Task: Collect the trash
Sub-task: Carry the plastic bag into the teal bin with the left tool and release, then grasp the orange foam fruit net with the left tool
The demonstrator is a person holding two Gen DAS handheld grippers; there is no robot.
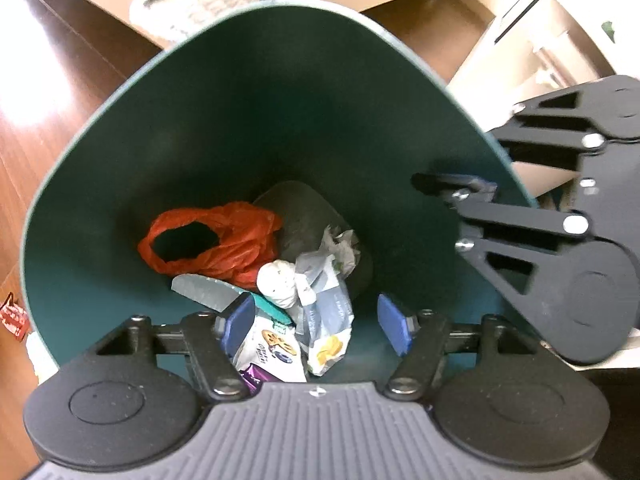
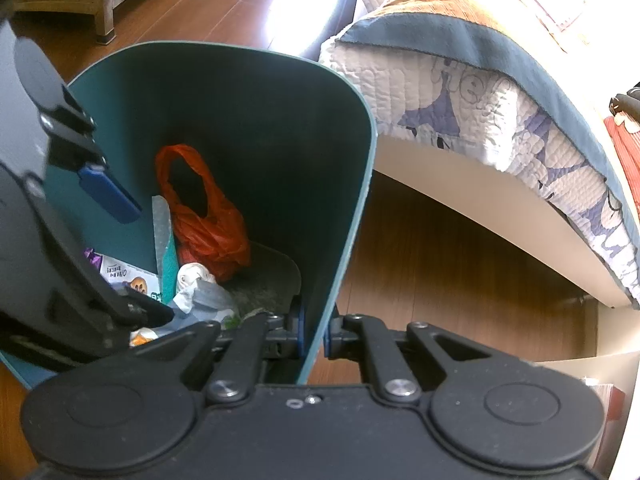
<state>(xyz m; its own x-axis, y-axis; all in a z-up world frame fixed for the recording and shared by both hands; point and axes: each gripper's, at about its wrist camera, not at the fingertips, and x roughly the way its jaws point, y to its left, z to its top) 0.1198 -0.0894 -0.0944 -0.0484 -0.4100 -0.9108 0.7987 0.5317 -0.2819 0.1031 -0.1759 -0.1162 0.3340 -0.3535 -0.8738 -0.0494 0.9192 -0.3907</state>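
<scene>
A dark green trash bin (image 1: 260, 100) stands on the wood floor, and I look down into it. At its bottom lie an orange plastic bag (image 1: 224, 240), a crumpled white tissue (image 1: 278, 280), a grey-blue wrapper (image 1: 328, 308) and a cookie packet (image 1: 268, 344). My left gripper (image 1: 318, 328) hangs open above that trash, with its blue pads apart and nothing pressed between them. My right gripper (image 2: 313, 336) is shut on the bin's rim (image 2: 320, 332), one pad inside the wall and one outside. The orange bag (image 2: 200, 224) also shows in the right wrist view.
A bed with a quilted cover (image 2: 480, 100) stands just right of the bin, with wood floor (image 2: 440, 260) running under it. A wooden furniture leg (image 2: 102, 8) is at the far left. A red scrap (image 1: 14, 314) lies on the floor outside the bin.
</scene>
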